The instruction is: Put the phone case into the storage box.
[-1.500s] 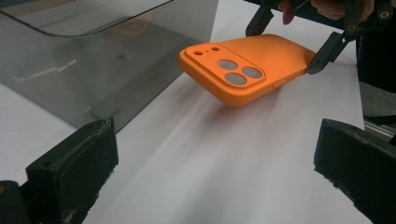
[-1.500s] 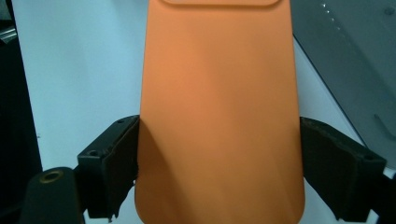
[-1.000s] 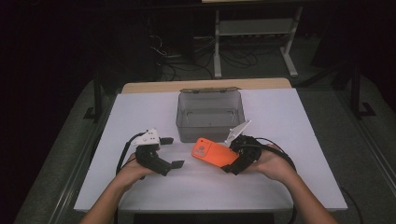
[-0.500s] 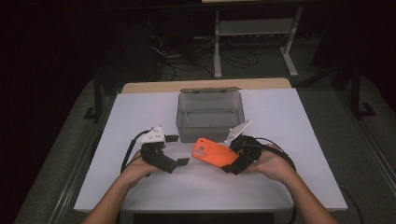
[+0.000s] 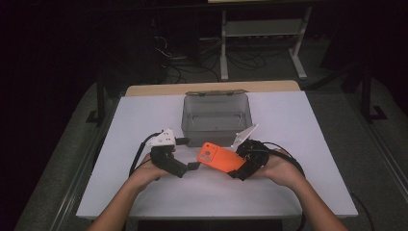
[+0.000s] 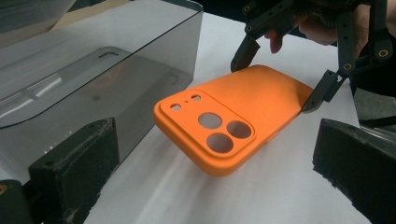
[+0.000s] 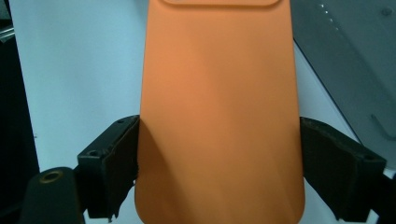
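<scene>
My right gripper clamps orange phone case across its long sides, pads pressed on both edges, case held off white table, camera cutouts toward left gripper. I see left jaws spread wide, nothing between pads, case just ahead. Grey translucent bin just behind case.

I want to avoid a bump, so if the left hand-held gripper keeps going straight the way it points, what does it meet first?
Probably the orange phone case, held off the table across its sides by the right hand-held gripper. The left hand-held gripper points at its camera end with jaws open; the grey bin sits just aside.
</scene>
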